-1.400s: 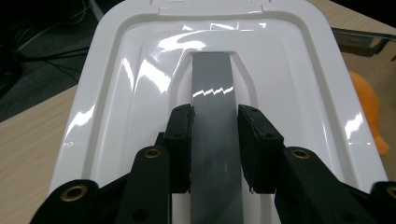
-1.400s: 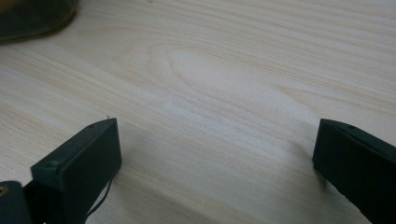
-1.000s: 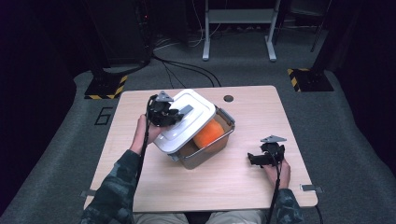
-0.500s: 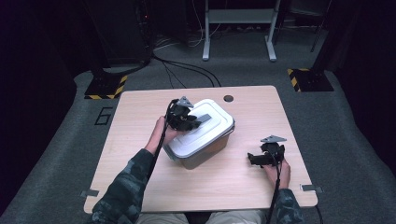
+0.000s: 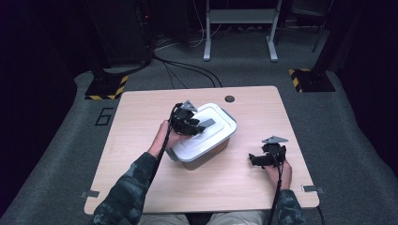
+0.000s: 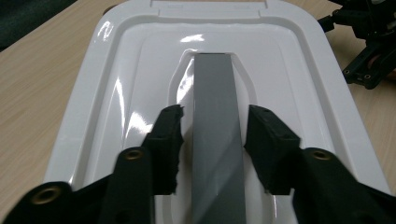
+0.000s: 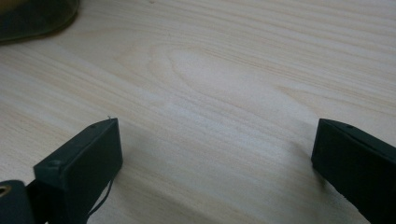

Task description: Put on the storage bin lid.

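Sitting square on the grey box (image 5: 206, 152) now is the white lid (image 5: 199, 136), which a second ago was tilting off it with something orange showing beneath; the orange is no longer showing. The left gripper (image 5: 191, 124) has been travelling with the lid toward the table's middle, and its jaws have just been opening: in the left gripper view they are standing either side of the lid's grey handle (image 6: 217, 126), a slim gap on each side, gripping nothing. The box is lying near the centre of the table (image 5: 141, 101), its long axis running from about 8 o'clock to 2 o'clock. The right gripper (image 5: 263, 158) is resting at about 4 o'clock, unmoved, its jaws standing wide apart over bare wood.
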